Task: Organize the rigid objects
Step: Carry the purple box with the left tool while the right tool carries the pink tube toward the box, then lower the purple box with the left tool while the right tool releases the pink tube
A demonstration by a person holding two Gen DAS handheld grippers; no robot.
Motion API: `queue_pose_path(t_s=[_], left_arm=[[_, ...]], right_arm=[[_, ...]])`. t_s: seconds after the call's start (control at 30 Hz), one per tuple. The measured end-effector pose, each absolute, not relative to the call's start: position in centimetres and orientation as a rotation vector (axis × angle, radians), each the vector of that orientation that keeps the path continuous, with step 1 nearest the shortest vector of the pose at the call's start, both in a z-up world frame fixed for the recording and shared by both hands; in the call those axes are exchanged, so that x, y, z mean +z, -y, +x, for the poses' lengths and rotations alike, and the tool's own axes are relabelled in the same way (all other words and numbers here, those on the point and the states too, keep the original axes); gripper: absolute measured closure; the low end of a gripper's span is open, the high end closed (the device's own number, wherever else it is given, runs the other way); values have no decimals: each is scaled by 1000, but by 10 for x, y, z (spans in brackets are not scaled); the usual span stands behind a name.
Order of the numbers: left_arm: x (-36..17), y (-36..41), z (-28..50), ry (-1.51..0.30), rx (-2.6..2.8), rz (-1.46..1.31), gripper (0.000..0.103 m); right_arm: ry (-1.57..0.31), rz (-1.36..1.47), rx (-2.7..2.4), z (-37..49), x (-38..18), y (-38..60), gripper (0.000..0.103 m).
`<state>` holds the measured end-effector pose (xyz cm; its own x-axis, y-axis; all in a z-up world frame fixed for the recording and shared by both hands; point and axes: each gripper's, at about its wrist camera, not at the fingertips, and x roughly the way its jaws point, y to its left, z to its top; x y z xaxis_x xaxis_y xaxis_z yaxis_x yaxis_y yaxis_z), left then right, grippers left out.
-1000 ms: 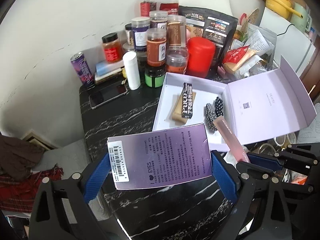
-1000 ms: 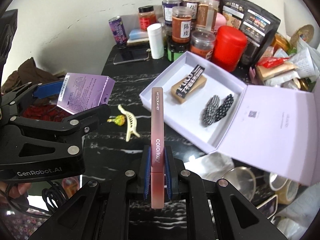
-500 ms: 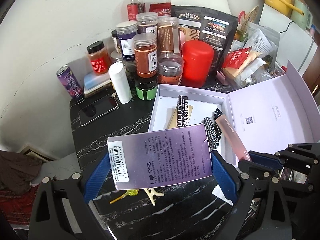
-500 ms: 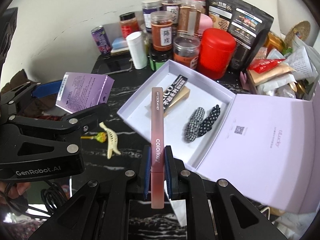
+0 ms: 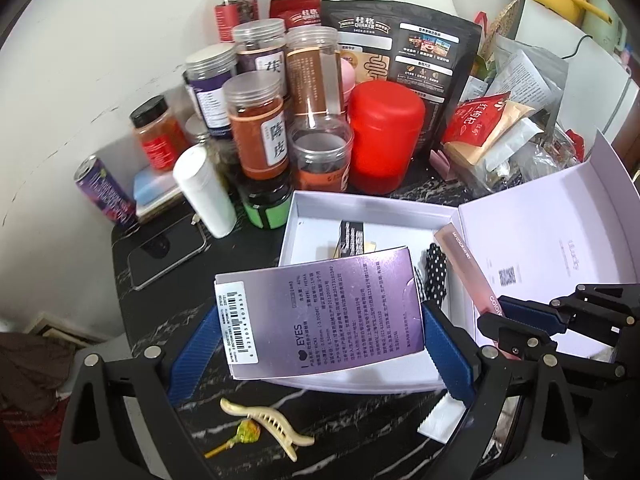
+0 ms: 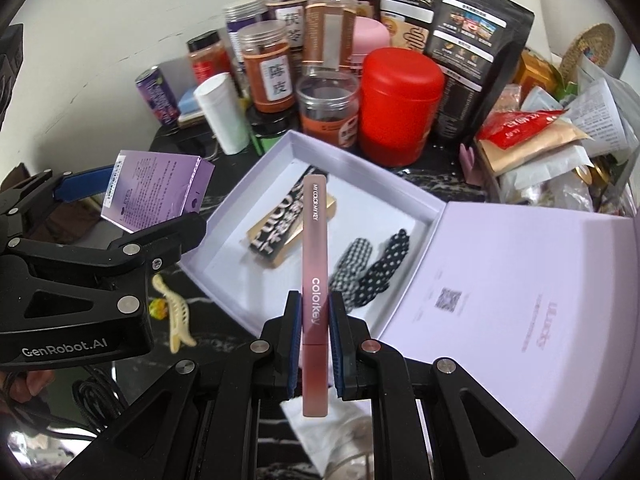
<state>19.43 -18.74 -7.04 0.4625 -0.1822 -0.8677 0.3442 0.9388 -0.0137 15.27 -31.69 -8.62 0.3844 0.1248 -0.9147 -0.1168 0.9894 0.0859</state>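
The left tongs [image 5: 320, 344] grip a purple carton [image 5: 320, 304] by its two short ends, blue pads pressed against both sides, and hold it flat above the near edge of the open white box [image 5: 304, 216]. From the right wrist view the carton [image 6: 156, 192] shows at 10 o'clock of the box [image 6: 256, 184], raised off the black marble bench [image 5: 172, 292]. The right tongs [image 6: 314, 316] are narrow, clamped on a slim pink lipstick tube [image 6: 315, 264] that points toward 12 o'clock over the box interior. Inside the box lie a black-and-gold packet [image 6: 280, 232] and two patterned hair clips [image 6: 372, 264], at 1 o'clock of the tube's gripped end. A cream claw clip [image 5: 268, 424] rests on the bench at 6 o'clock of the carton. Jars [image 5: 260, 124] and a red canister [image 5: 384, 132] crowd the bench at 12 o'clock beyond the box.
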Motion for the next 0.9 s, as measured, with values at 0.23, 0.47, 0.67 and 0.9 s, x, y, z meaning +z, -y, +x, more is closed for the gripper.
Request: queue_pose_path(t_s=[0.23,0.47,0.67,0.9], left_arm=[[-79,202,219,-1044,-340,189,6],[-92,215,238,-1054,-361,209,6],[-106,223,252,-1073,-375,230,6],[-126,231,262,-1095,-407,239,6]], right_arm=[[-1155,19,124,174,-91,333,90],[-1157,40,100,191,-101,345,90],[-1173,62,78,200,-114,349,90],[-1206,99,29,205,-133,354,90]])
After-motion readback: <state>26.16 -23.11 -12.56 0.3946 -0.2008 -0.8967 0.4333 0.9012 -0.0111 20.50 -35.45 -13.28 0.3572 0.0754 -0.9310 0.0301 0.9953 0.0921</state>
